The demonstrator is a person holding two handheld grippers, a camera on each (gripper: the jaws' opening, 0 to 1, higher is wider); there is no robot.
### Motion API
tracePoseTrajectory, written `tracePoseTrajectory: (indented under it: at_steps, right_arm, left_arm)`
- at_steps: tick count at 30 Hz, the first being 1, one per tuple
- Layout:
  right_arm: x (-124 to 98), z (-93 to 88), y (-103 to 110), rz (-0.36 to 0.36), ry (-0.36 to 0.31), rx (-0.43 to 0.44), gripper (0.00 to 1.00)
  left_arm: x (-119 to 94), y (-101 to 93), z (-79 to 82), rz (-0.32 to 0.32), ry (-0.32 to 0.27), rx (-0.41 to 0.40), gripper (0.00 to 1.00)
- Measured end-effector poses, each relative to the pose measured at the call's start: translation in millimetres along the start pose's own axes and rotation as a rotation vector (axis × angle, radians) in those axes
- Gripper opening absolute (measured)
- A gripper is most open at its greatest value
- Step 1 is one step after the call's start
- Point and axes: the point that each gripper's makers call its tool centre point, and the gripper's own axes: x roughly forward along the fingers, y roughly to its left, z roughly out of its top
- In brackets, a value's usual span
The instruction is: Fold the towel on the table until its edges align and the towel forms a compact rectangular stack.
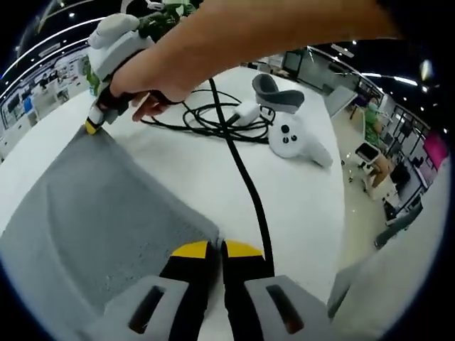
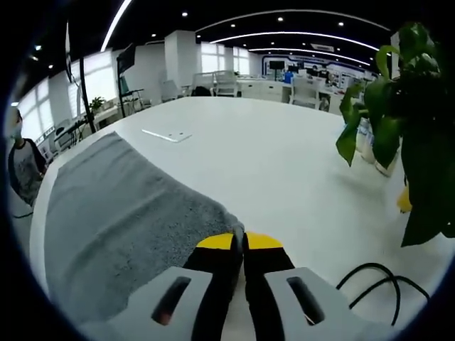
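A grey towel (image 1: 99,220) lies spread on the white table (image 1: 298,206). My left gripper (image 1: 217,247) is shut, its yellow-tipped jaws pressed together on the towel's near corner. A hand holds my right gripper (image 1: 92,128) at the towel's far corner, where its tip pinches the cloth. In the right gripper view the towel (image 2: 121,213) stretches away to the left, and my right gripper (image 2: 240,240) is shut on its corner just above the table (image 2: 284,156).
A black cable (image 1: 245,177) runs from my left gripper to a coil by a white controller (image 1: 295,138) and a grey-padded strap (image 1: 274,92). A leafy plant (image 2: 412,121) stands at right, a flat white card (image 2: 167,135) lies beyond the towel, and a person (image 2: 21,167) stands past the table edge.
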Motion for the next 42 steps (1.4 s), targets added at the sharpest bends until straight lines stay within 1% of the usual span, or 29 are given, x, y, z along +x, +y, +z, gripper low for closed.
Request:
tracePoseTrajectory:
  at_steps: [3,5,9,11,14,18,20,22,23,24,27,31,34,36,40,42]
  right_arm:
    - [-1.1,4.3,-2.0,0.001,-0.003,-0.003,0.02]
    - [-2.5,6.9,-2.5,0.005,-0.003,0.010,0.01]
    - [-6.6,11.8,-3.5,0.001,0.001,0.006,0.01]
    - [-9.4,15.7,-2.1,0.001,0.004,0.009,0.01]
    - [-14.4,22.1,2.7,0.003,0.011,0.022,0.01]
    - [-22.5,29.5,6.0,-0.017,0.038,-0.003,0.01]
    - [-27.1,35.3,4.1,-0.035,0.044,-0.011,0.01]
    - [-29.9,38.4,5.2,-0.044,0.050,0.001,0.01]
    - [-31.0,39.3,6.0,-0.050,0.057,0.000,0.01]
    - [-33.3,40.8,7.7,-0.064,0.069,-0.006,0.01]
    - [-36.7,49.8,14.4,-0.069,0.071,0.011,0.01]
    - [-38.9,60.8,20.4,-0.082,0.085,0.031,0.01]
    - [-40.2,69.2,25.6,-0.086,0.085,0.035,0.01]
    - [-44.6,76.6,33.2,-0.090,0.083,0.031,0.01]
    - [-53.7,87.0,41.1,-0.099,0.076,0.021,0.01]
    - [-56.9,89.7,41.1,-0.107,0.073,0.013,0.01]
  left_arm:
    - [-6.5,4.5,7.4,0.007,-0.020,-0.031,0.06]
    - [-11.1,5.9,12.5,0.008,-0.037,-0.037,0.06]
    - [-24.4,7.2,25.0,0.009,-0.076,-0.044,0.06]
    - [-30.1,7.8,28.4,0.004,-0.090,-0.047,0.06]
    - [-45.2,11.4,36.7,-0.004,-0.128,-0.045,0.06]
    - [-67.4,12.3,49.1,-0.034,-0.184,-0.070,0.06]
    - [-79.8,11.6,54.1,-0.051,-0.211,-0.066,0.06]
    - [-92.8,13.8,56.8,-0.055,-0.232,-0.071,0.06]
    - [-101.0,15.6,59.8,-0.055,-0.257,-0.073,0.06]
    - [-106.0,17.0,60.3,-0.054,-0.265,-0.069,0.06]
    - [-122.3,27.3,62.3,-0.047,-0.300,-0.090,0.06]
    - [-138.2,40.0,63.3,-0.027,-0.327,-0.102,0.06]
    - [-150.9,48.3,66.7,-0.017,-0.359,-0.130,0.06]
    - [-159.7,52.1,69.3,-0.013,-0.375,-0.141,0.06]
    - [-173.0,53.3,77.3,-0.018,-0.403,-0.149,0.06]
    - [-177.0,51.7,82.0,-0.023,-0.418,-0.149,0.06]
